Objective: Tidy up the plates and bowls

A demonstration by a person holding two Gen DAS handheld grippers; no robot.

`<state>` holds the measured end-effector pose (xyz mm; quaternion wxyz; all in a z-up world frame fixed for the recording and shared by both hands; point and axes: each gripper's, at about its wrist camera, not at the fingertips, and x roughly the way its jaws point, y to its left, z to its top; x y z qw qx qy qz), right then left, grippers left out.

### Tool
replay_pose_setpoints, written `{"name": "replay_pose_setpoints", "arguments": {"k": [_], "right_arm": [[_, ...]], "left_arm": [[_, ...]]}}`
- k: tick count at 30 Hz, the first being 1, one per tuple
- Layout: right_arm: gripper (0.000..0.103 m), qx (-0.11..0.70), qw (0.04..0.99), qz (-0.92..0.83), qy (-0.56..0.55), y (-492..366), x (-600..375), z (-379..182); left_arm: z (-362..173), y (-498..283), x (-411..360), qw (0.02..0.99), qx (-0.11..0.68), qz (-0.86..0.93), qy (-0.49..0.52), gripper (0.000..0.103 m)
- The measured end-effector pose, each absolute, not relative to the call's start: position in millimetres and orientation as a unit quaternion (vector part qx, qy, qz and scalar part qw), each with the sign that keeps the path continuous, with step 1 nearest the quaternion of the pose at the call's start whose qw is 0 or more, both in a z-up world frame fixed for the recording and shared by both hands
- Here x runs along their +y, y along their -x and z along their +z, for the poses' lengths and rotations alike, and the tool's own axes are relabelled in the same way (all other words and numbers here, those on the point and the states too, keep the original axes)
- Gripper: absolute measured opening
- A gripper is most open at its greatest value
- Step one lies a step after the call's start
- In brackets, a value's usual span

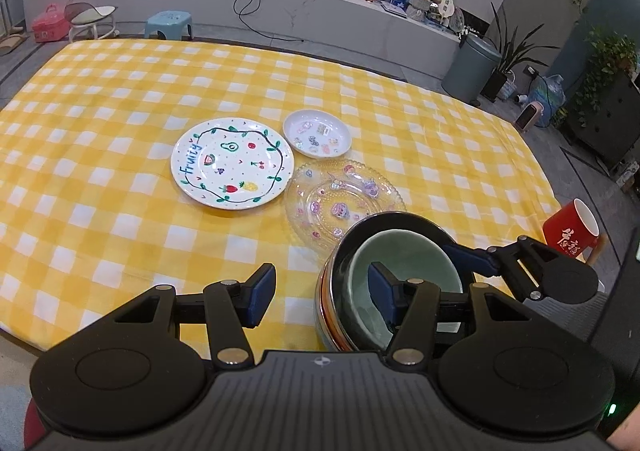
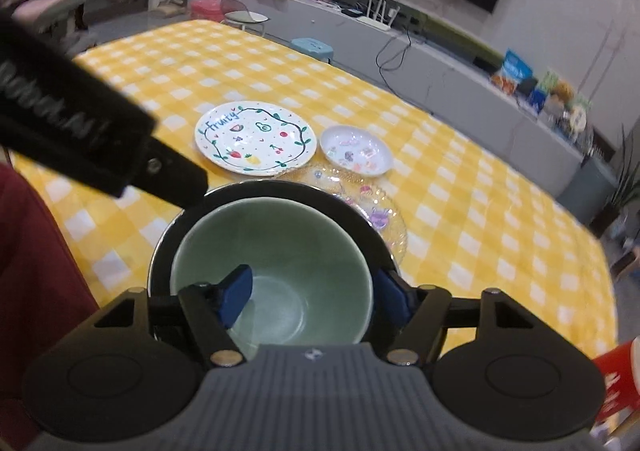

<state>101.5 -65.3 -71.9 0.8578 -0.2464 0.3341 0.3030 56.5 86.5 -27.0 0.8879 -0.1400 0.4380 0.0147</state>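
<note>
Left gripper: jaws apart and holding nothing — one blue pad over bare cloth, the other over the green bowl's hollow, with the dark bowl's left wall in the gap between them. No pad is seen pressing on either bowl.

Right gripper: released; its jaws straddle the green bowl's right wall, the left pad hanging inside the bowl, the right pad just outside its rim, in the space between the two bowls. The pads stand clear of the wall as far as the view shows.

Green bowl: upright, nested inside the dark bowl, empty.

Dark bowl: black inside, with orange and pale bands on its outer wall; it sits on the cloth at the near edge of the table, and its far rim overlaps the glass plate in both views.

Red mug: just right of the bowls, near the table's right edge, tilted in the fisheye view.

Glass plate: clear, with small cartoon stickers, lying flat just beyond the bowls.

Fruit plate: white, with painted fruit and the word "fruity" — left of the glass plate, rims nearly touching.

Small dish: white, shallow, stickers inside; it is the farthest piece, just behind the glass plate and right of the fruit plate.

Cloth: yellow-and-white check, covering the whole table.
</note>
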Motion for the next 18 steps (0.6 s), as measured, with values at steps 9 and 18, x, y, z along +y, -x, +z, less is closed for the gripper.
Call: {"name": "replay_pose_setpoints", "arguments": {"k": [9, 18], "right_arm": [[0.069, 0.353, 0.854, 0.315, 0.216, -108, -70, -66], [0.069, 0.355, 0.859, 0.331, 0.161, -115, -86, -46]], "left_arm": [[-26, -56, 82, 0.89, 0.437, 0.011, 0.131, 0.063], [-24, -54, 89, 0.891, 0.43, 0.024, 0.141, 0.064]]}}
